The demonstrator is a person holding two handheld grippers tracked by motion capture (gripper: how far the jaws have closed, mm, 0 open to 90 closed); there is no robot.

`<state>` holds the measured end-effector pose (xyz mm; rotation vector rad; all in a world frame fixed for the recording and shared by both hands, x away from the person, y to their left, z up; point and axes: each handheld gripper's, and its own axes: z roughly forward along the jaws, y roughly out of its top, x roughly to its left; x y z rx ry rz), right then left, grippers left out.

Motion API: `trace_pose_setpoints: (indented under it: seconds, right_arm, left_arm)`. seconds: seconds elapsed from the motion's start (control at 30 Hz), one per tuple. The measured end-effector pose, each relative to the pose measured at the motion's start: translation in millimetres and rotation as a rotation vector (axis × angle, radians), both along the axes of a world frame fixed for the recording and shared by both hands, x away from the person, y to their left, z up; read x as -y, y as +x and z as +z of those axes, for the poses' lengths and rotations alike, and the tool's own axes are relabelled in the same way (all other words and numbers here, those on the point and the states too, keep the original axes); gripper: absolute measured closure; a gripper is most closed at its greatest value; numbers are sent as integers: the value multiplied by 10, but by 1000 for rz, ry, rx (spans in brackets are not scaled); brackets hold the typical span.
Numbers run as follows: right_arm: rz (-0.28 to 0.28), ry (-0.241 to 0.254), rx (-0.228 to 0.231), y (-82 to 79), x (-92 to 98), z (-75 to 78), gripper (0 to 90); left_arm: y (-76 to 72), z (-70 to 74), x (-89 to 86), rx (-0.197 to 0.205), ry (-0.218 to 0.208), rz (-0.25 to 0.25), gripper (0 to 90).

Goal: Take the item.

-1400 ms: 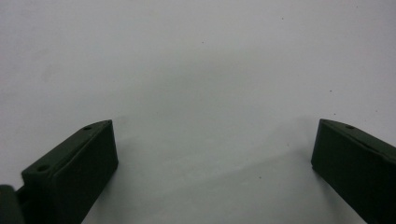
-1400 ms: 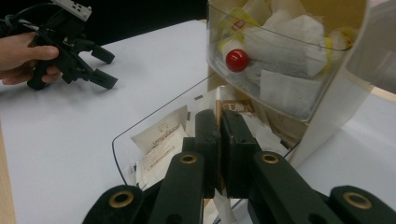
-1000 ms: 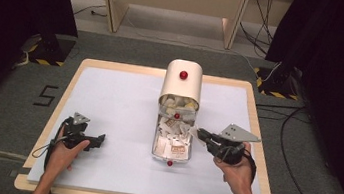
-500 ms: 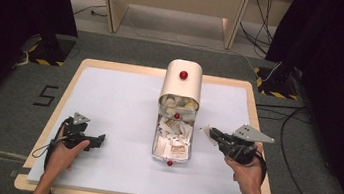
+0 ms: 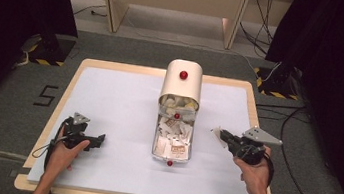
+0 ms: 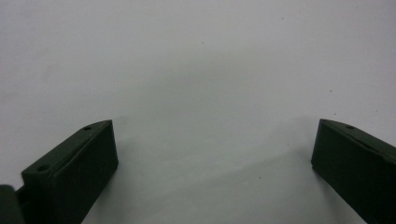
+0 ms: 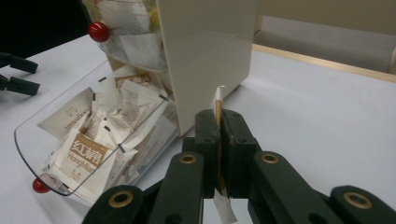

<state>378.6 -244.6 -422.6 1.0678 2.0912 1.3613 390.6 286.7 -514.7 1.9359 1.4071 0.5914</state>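
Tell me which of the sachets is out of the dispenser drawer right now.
The thin sachet clamped edge-on in the right claw, off to the side of the dispenser. All the others lie piled in the clear drawer.

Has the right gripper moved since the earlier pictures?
Yes. The right gripper, shut on a sachet, has drawn rightward, away from the sachet box, toward the table's right edge.

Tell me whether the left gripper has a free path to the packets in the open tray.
Probably yes: the left gripper is open, and bare table lies between it and the packets.
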Motion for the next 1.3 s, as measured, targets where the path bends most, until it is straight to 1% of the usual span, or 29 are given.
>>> trace_pose_setpoints:
  seconds: [0.17, 0.23, 0.37, 0.7, 0.73, 0.77, 0.83, 1.0, 1.03, 1.07, 1.1, 1.13, 1.2, 1.3]
  right_arm:
    - [-25, 2, -14, 22, 87, -47, 862]
    - [-28, 1, -15, 27, 97, -55, 862]
    - [-38, -4, -33, 47, 130, -115, 862]
    - [-46, -24, -66, 83, 140, -237, 860]
    - [-45, -24, -76, 85, 132, -253, 860]
    - [-43, -28, -77, 92, 130, -267, 860]
    - [-42, -45, -95, 111, 118, -326, 859]
    - [-45, -59, -117, 124, 107, -381, 857]
    - [-44, -77, -120, 128, 98, -403, 856]
    - [-44, -77, -120, 128, 98, -403, 856]
    - [-48, -90, -127, 130, 83, -419, 856]
    - [-48, -90, -127, 130, 83, -419, 856]
    - [-50, -117, -123, 138, 76, -435, 855]
    - [-54, -137, -128, 142, 65, -458, 854]
  left_arm:
    - [0, 0, 0, 0, 0, 0, 0]
    - [0, 0, 0, 0, 0, 0, 0]
    - [0, 0, 0, 0, 0, 0, 0]
    - [0, 0, 0, 0, 0, 0, 0]
    - [0, 0, 1, 0, 0, 0, 0]
    - [0, 0, 1, 0, 0, 0, 0]
    - [0, 0, 1, 0, 0, 0, 0]
    - [0, 0, 0, 0, 0, 0, 0]
    - [0, 0, 1, 0, 0, 0, 0]
    - [0, 0, 1, 0, 0, 0, 0]
    - [0, 0, 0, 0, 0, 0, 0]
    - [0, 0, 0, 0, 0, 0, 0]
    - [0, 0, 0, 0, 0, 0, 0]
    - [0, 0, 0, 0, 0, 0, 0]
